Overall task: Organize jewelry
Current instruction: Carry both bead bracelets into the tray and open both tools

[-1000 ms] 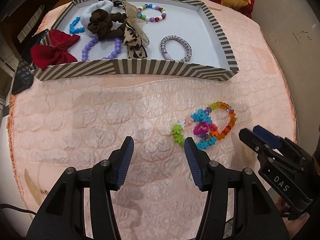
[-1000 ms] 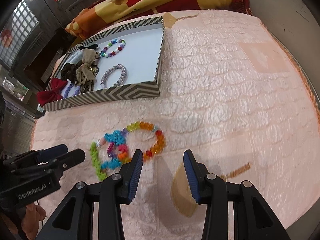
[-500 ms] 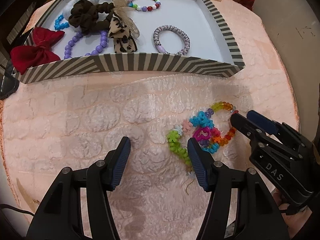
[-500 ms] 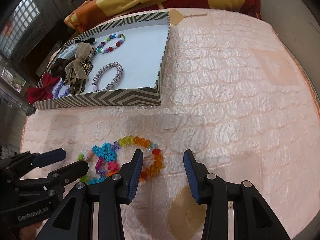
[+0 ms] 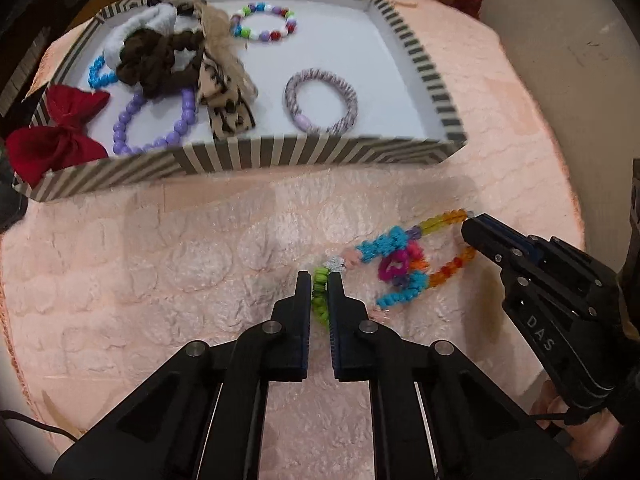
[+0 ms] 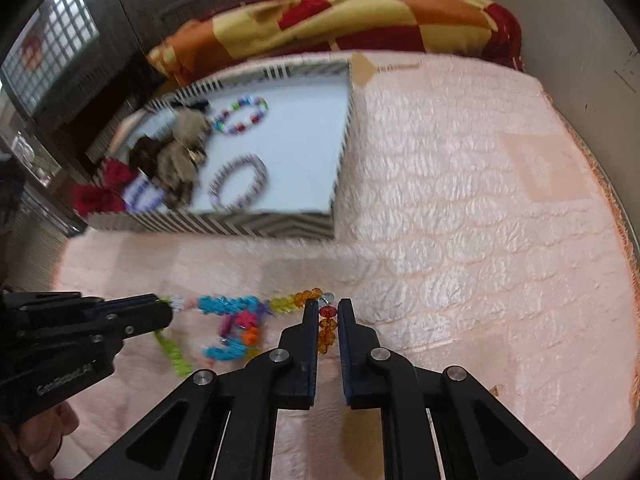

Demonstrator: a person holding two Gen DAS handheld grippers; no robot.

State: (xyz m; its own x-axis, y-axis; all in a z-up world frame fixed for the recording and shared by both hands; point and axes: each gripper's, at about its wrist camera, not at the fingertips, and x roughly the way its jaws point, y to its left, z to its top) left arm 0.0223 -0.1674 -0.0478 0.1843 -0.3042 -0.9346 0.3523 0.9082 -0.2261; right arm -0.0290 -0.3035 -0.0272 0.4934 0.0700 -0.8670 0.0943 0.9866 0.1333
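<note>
A tangle of bracelets lies on the pink quilt in front of the striped tray (image 5: 320, 154). My left gripper (image 5: 320, 280) is shut on the green part of a spiky green and blue bracelet (image 5: 380, 246). My right gripper (image 6: 325, 308) is shut on the orange and yellow bead bracelet (image 6: 325, 332), also seen in the left wrist view (image 5: 448, 268). The two bracelets are stretched between the grippers, with a pink piece (image 5: 396, 266) caught in the middle. The tray (image 6: 240, 226) holds several hair ties and bracelets.
In the tray lie a red bow (image 5: 56, 136), a purple bead bracelet (image 5: 160, 124), a brown scrunchie (image 5: 156, 60), a leopard bow (image 5: 224, 96), a grey hair tie (image 5: 320, 102) and a multicolour bead bracelet (image 5: 264, 24). A patterned blanket (image 6: 340, 24) lies behind the tray.
Both grippers have closed: the left on the green spiky bracelet, the right on the orange bead bracelet. The tangle is now pulled out sideways between them.
</note>
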